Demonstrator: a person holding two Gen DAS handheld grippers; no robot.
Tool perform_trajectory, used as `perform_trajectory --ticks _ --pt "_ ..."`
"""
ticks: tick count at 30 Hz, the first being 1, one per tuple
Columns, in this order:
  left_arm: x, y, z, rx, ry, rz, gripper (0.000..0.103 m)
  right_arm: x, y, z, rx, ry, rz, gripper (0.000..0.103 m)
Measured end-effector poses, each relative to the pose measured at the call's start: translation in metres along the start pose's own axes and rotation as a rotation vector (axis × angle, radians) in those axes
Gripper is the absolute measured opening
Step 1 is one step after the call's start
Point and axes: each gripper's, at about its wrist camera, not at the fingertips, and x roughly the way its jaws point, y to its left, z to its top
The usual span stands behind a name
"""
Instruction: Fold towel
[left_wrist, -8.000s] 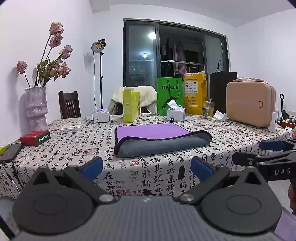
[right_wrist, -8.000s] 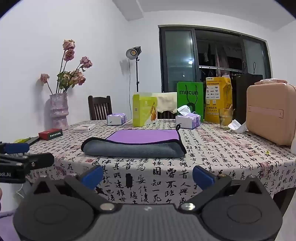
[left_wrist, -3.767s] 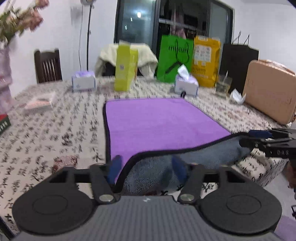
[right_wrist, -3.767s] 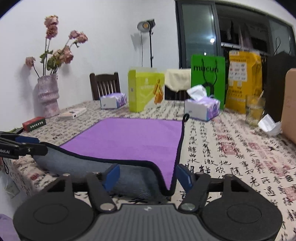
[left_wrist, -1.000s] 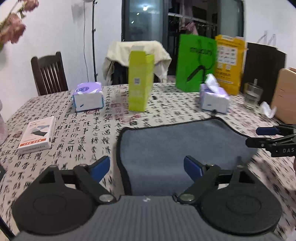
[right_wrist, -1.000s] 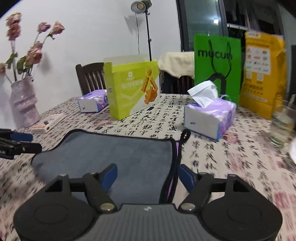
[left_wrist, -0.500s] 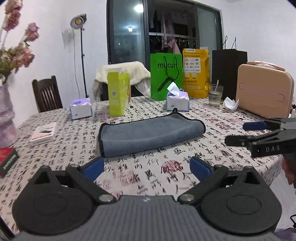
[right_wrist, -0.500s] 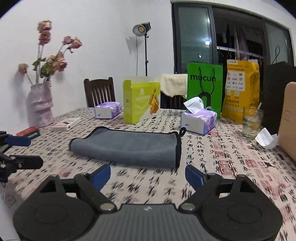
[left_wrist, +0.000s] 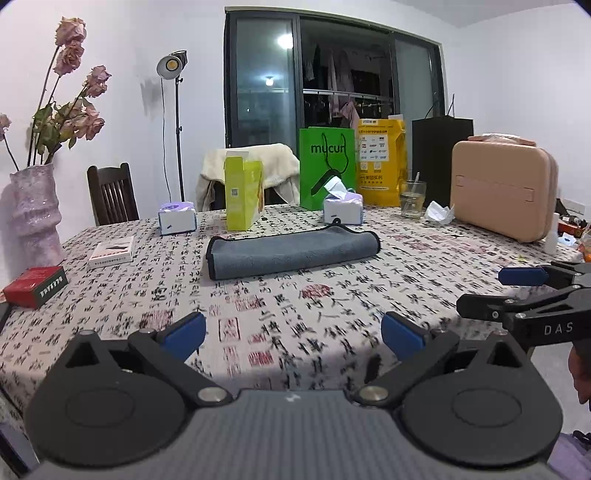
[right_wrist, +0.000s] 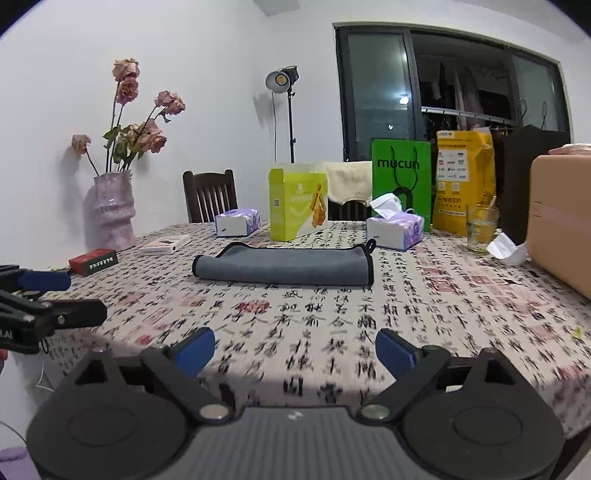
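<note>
The towel lies folded on the table, grey side up with a black hem, a small loop at its far right corner. It also shows in the right wrist view. My left gripper is open and empty, back at the table's near edge, well short of the towel. My right gripper is open and empty, also at the near edge. Each gripper shows in the other's view: the right one at the right, the left one at the left.
The table has a calligraphy-print cloth. Behind the towel stand two tissue boxes, a yellow-green carton, a green bag, a glass and a beige case. A vase, red box and white box sit left.
Both grippers have drawn further back from the folded towel toward the table's near edge, still open. The towel has not moved since half a second ago.
</note>
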Motion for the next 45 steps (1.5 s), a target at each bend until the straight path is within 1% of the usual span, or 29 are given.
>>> perform_trajectory --ticks 4,7,11,15,17,18,32,45 --pt "-0.018 -0.006 -0.011 0.008 -0.022 -0.004 0.103 -0.025 0.008 -0.013 0.002 -0.028 -0.010 0.098" --pt "-0.028 -0.008 -0.017 0.007 -0.035 -0.006 0.103 -0.040 0.013 -0.022 0.000 -0.044 -0.014 0.098" --pt "-0.041 -0.011 -0.023 0.011 -0.055 0.007 0.103 -0.052 0.020 -0.028 -0.015 -0.055 -0.004 0.098" --pt "-0.049 -0.013 -0.027 0.014 -0.065 0.003 0.103 -0.061 0.027 -0.030 -0.040 -0.065 0.008 0.099" --pt "-0.050 -0.013 -0.028 0.016 -0.063 0.006 0.103 -0.063 0.030 -0.031 -0.050 -0.069 0.021 0.103" --pt "-0.049 -0.012 -0.027 0.016 -0.063 0.008 0.103 -0.063 0.031 -0.031 -0.053 -0.069 0.025 0.103" --pt "-0.060 -0.010 -0.030 0.014 -0.088 0.024 0.103 -0.071 0.036 -0.030 -0.050 -0.085 0.034 0.103" --pt "-0.063 -0.008 -0.033 0.015 -0.087 0.033 0.103 -0.073 0.034 -0.032 -0.031 -0.083 0.024 0.103"
